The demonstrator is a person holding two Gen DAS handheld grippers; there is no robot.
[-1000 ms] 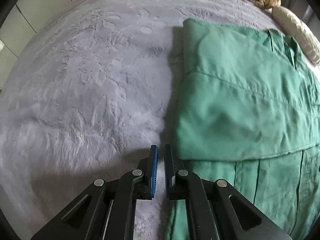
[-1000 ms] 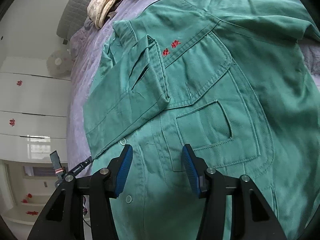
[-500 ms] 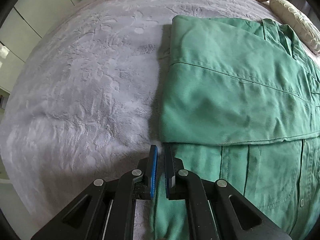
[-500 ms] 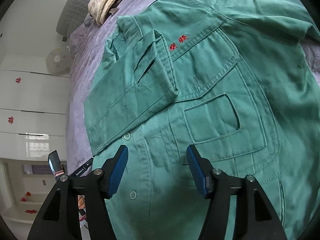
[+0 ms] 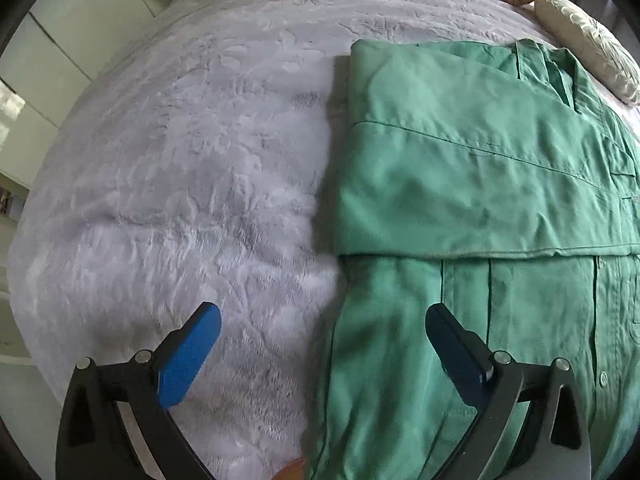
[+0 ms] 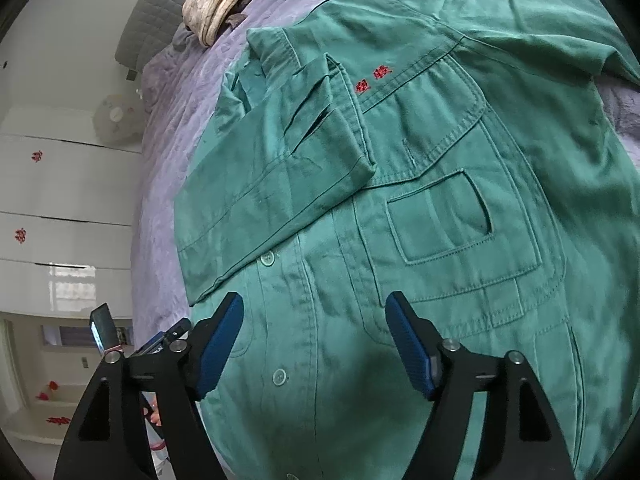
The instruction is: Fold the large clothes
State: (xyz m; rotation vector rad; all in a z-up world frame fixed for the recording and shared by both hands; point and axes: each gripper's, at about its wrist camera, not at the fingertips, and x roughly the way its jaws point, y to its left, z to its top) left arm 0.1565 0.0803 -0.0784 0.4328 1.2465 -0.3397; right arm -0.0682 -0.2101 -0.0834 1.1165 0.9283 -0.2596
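Green work shirt (image 5: 460, 184) lies flat on the bed (image 5: 180, 168), one sleeve (image 6: 280, 176) folded across the front. Left gripper (image 5: 320, 344) has just sprung its jaws wide, nothing between them, straddling the shirt's edge. Right gripper (image 6: 316, 340) jaws have also just been widening, empty, above the button strip. Risk: stiff cotton twill w/ thick seams may spring the sleeve back open; the plush, embossed bedspread could drag & bunch the cloth on the next fold.
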